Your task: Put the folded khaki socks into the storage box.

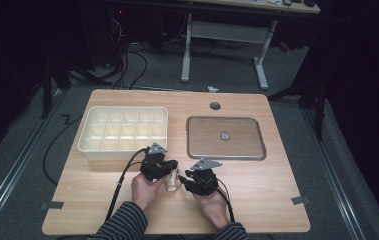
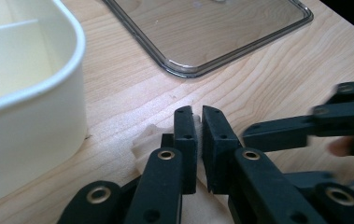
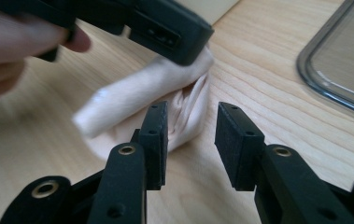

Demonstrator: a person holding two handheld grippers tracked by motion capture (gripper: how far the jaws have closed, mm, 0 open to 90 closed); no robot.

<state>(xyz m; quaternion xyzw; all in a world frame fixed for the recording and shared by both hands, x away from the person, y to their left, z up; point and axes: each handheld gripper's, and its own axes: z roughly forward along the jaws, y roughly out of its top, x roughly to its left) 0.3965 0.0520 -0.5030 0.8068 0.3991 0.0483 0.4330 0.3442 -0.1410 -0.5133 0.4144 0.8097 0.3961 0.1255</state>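
A rolled cream cloth point(image 1: 171, 184) lies on the wooden table point(image 1: 257, 190) near the front, between my two grippers. My left gripper point(image 1: 173, 170) comes at it from the left. In the left gripper view its jaws point(image 2: 199, 116) stand nearly together, with the cloth point(image 2: 146, 140) pinched low between them. My right gripper point(image 1: 187, 176) is just right of the cloth. Its jaws point(image 3: 191, 116) are apart, with a folded end of the cloth point(image 3: 188, 107) just ahead of them and nothing gripped. The left gripper's black body point(image 3: 165, 25) covers the cloth's far end.
A cream tray point(image 1: 92, 147) with several compartments stands at the back left, close to the left gripper point(image 2: 48, 107). A clear flat lid point(image 1: 202, 145) with a small knob lies at the back right. A round grommet hole point(image 1: 215, 106) sits behind it.
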